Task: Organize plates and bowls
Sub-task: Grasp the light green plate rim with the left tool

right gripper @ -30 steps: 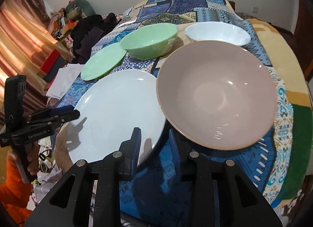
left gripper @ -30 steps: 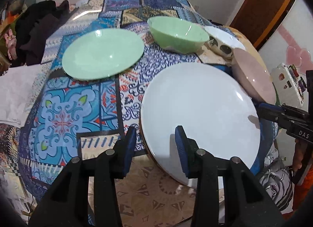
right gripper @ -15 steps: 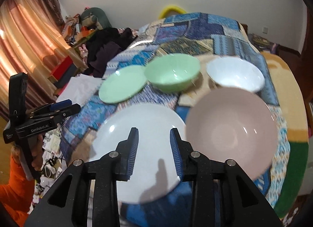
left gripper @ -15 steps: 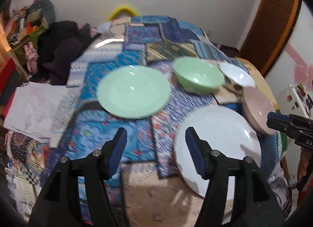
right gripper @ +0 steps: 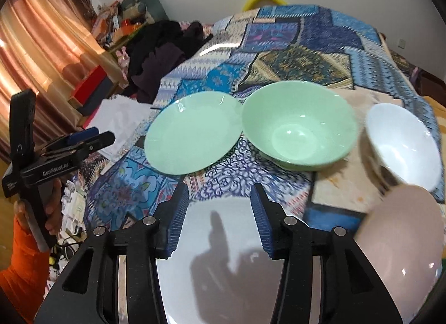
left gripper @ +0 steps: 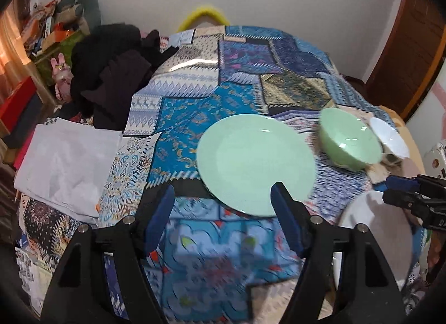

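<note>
Green bowl point(right gripper: 299, 128), seemingly empty.

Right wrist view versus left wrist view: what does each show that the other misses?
Only the right wrist view shows the pink bowl clearly and the curtain. Only the left wrist view shows the wooden door. Both share the green plate, green bowl, white bowl, white plate, patterned cloth, and open, empty left tongs and right tongs.

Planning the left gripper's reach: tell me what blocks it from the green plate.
Nothing visible does. The open left gripper faces the green plate with only bare patterned cloth between; the green bowl sits off to the right.
</note>
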`<state>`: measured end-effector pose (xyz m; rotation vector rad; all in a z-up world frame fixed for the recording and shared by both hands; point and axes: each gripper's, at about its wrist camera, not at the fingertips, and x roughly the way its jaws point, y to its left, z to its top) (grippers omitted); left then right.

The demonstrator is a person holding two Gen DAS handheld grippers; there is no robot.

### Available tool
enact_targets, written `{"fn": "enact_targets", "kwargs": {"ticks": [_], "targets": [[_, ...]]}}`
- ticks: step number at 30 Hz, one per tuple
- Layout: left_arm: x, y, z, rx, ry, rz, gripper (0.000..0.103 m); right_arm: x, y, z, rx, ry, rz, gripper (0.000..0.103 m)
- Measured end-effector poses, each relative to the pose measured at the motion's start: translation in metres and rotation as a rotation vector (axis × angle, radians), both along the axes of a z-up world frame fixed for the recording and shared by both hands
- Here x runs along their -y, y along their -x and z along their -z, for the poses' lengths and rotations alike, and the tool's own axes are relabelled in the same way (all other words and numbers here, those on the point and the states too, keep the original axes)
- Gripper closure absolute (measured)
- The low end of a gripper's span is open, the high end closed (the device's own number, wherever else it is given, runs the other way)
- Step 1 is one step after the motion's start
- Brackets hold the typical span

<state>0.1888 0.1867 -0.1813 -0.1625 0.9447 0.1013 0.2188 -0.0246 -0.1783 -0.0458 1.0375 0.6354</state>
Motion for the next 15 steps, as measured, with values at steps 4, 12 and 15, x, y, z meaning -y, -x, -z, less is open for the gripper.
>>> {"fn": "enact_targets", "kwargs": {"ticks": [4, 12, 15], "targets": [[-0.016, -0.026, 0.024, -0.032, 0.027, 0.01, 0.032, -0.018, -0.018, 0.014, -0.034, 0.037, -0.015, 0.06], [-0.039, -0.076, 0.067, -0.109, 0.075, 0.035, 0.038, -0.041, -0.039, 0.037, -0.105, 0.066, -0.032, 0.06], [-0.044, -0.089, 0.079, -0.134, 0.107, 0.054, 0.049, -0.048, -0.043, 0.043, -0.117, 0.078, -0.032, 0.06]]}}
